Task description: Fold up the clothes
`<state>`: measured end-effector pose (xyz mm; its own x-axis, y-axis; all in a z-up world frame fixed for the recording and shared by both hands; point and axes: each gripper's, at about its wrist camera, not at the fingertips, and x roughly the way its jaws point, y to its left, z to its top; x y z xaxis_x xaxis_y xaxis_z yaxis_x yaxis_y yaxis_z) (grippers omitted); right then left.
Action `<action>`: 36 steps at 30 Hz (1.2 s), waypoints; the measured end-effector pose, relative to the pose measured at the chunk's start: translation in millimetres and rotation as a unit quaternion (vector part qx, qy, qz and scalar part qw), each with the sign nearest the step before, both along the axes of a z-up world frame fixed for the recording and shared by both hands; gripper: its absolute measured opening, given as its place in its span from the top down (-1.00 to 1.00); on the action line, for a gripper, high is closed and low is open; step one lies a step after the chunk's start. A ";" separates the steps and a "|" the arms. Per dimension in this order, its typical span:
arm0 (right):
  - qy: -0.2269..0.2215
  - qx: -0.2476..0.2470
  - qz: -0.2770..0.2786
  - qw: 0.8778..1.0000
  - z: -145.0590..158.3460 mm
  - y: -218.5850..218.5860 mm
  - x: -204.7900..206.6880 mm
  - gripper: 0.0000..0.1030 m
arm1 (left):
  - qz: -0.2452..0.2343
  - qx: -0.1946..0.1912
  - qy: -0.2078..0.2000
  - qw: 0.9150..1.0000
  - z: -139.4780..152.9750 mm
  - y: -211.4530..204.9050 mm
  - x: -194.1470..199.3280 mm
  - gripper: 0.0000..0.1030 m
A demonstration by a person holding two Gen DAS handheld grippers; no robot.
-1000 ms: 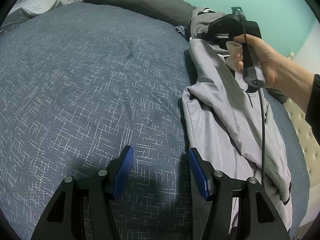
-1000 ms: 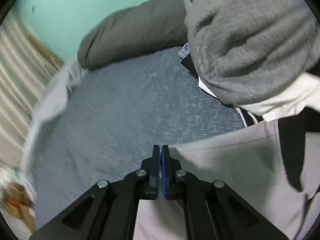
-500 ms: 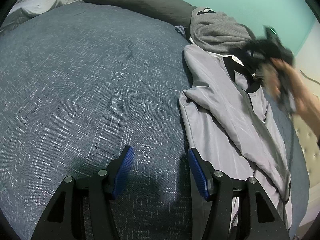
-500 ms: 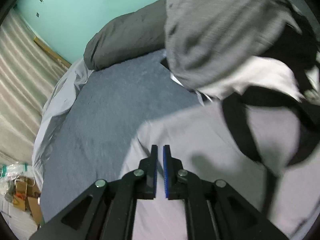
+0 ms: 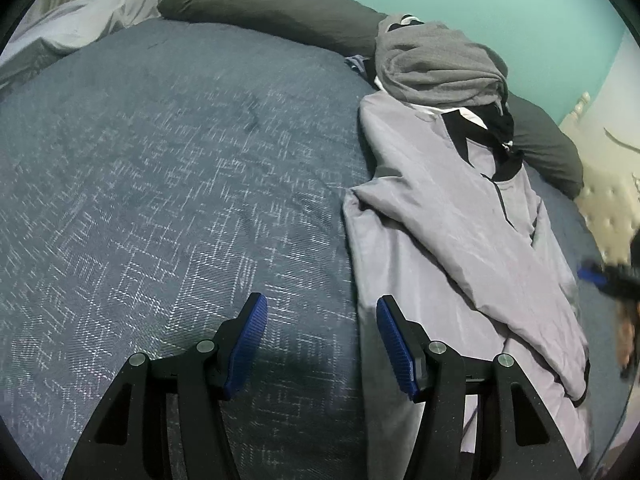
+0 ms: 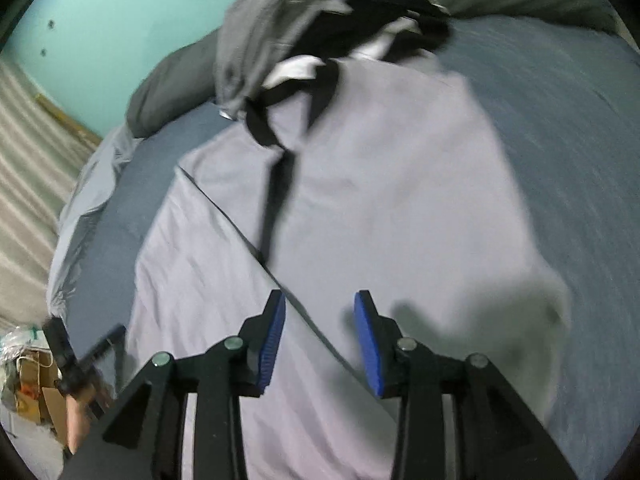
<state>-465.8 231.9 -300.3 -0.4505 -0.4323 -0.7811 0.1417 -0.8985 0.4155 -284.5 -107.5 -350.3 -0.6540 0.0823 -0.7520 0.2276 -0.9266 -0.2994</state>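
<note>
1. The jacket, light grey with black trim at the collar, lies on the bed, ahead and to the right of the left fingers in the left wrist view.
2. In the right wrist view the same jacket fills the space ahead of and beneath the right fingers, with a black zip strip running down from the collar towards them.
3. The left gripper hangs over the blue patterned bedspread with its blue pads spread wide and nothing between them; its right pad sits just over the jacket's near left edge.
4. The right gripper is also spread apart and grips nothing; a fold line of the jacket runs diagonally between its pads. Whether the pads touch the cloth cannot be told.
5. A pile of clothes, dark grey with bits of black and white, sits beyond the jacket's collar, far ahead of the left fingers.
6. A long dark grey pillow lies across the far end of the bed against the teal wall.
7. The right gripper shows blurred at the right edge of the left wrist view, beside the jacket's right side.
8. The right wrist view is blurred.
</note>
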 end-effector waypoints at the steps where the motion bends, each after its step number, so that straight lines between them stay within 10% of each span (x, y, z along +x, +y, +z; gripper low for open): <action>1: -0.002 0.003 -0.008 1.000 -3.5 8.7 12.0 0.29 | -0.002 -0.004 0.001 1.000 2.0 2.8 0.3 -0.18; 12: 0.036 -0.027 -0.123 0.991 -23.5 80.2 123.7 0.20 | -0.113 -0.043 0.012 0.993 37.3 102.3 6.1 -0.22; 19: 0.050 -0.079 -0.139 0.986 -36.0 88.7 155.9 0.20 | -0.188 0.000 -0.027 0.982 25.9 191.8 15.0 -0.23; 36: 0.050 -0.128 -0.113 0.984 -46.2 93.4 167.0 0.20 | -0.143 0.112 -0.082 0.980 -9.5 251.1 -13.7 -0.34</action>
<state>-298.8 325.2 -346.5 -0.6275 -0.4887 -0.6061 0.0021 -0.7795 0.6264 -298.3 143.6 -359.8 -0.4513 0.4192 -0.7878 0.0301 -0.8751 -0.4829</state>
